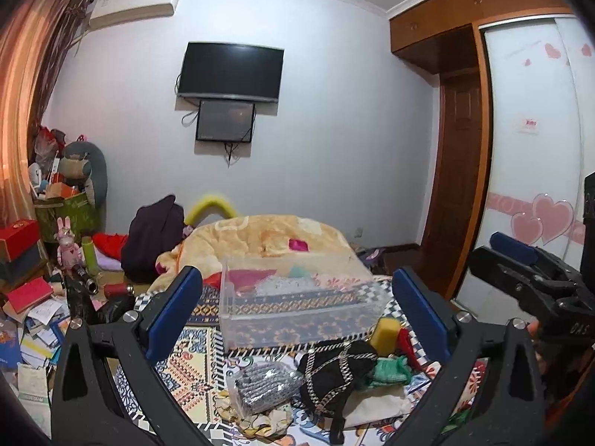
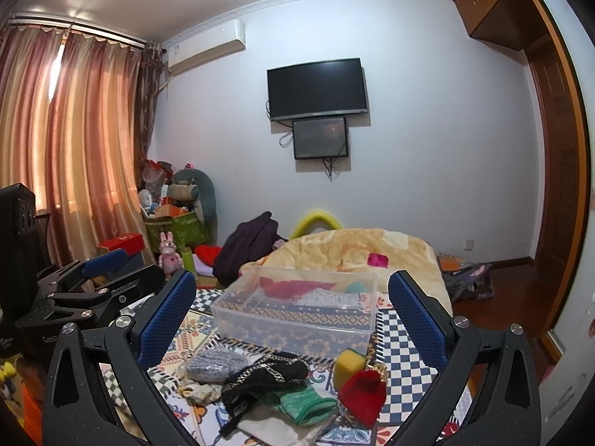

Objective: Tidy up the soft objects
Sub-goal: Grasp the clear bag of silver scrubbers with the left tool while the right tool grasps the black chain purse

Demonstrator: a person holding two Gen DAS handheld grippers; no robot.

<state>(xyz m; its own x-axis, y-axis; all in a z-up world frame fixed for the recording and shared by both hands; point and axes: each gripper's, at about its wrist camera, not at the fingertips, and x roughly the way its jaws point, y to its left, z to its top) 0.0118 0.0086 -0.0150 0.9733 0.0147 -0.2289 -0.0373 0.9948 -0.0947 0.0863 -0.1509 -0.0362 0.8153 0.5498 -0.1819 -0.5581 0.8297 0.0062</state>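
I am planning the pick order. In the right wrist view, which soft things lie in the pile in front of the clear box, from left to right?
Grey knit bundle in a bag → black chained garment → green mesh piece → red pouch.

clear glossy plastic bin (image 2: 297,312), porous yellow sponge (image 2: 347,366), matt patterned cloth bedspread (image 2: 405,349), glossy wooden floor (image 2: 502,297).

clear bin (image 2: 297,308) top open | soft pile (image 2: 282,386) crowds front approach
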